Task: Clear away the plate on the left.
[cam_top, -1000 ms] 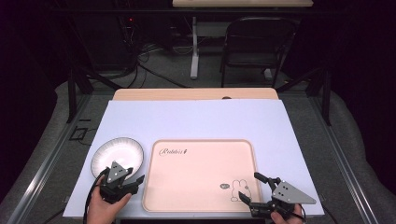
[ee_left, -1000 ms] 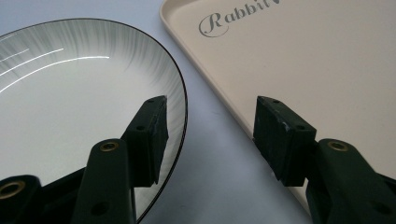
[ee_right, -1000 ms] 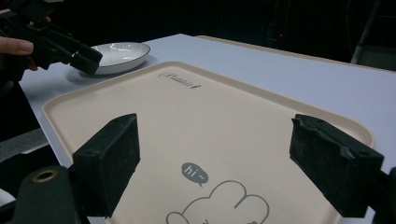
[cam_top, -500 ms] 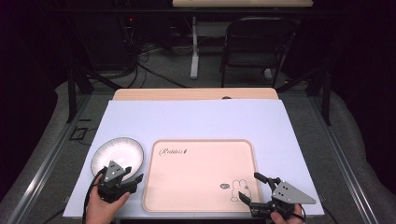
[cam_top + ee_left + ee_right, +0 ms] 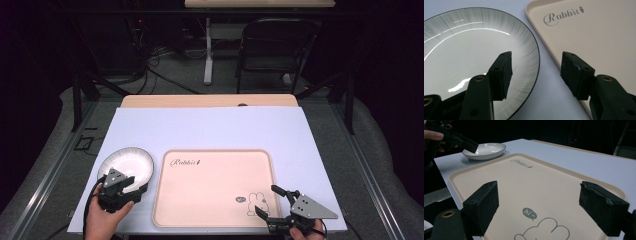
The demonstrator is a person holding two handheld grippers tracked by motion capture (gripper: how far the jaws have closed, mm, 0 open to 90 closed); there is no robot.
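You are holding your black two-jaw left gripper (image 5: 131,186) low at the near left, jaws gaping wide; your matching right gripper (image 5: 272,204) is resting near right, equally spread.

The beige tray (image 5: 604,37) bears the word "Rabbit" (image 5: 563,16) in grey script near one corner, ending in a small carrot. Near its opposite corner, a grey speech bubble (image 5: 529,213) reads "hi~" above a rabbit outline drawing.
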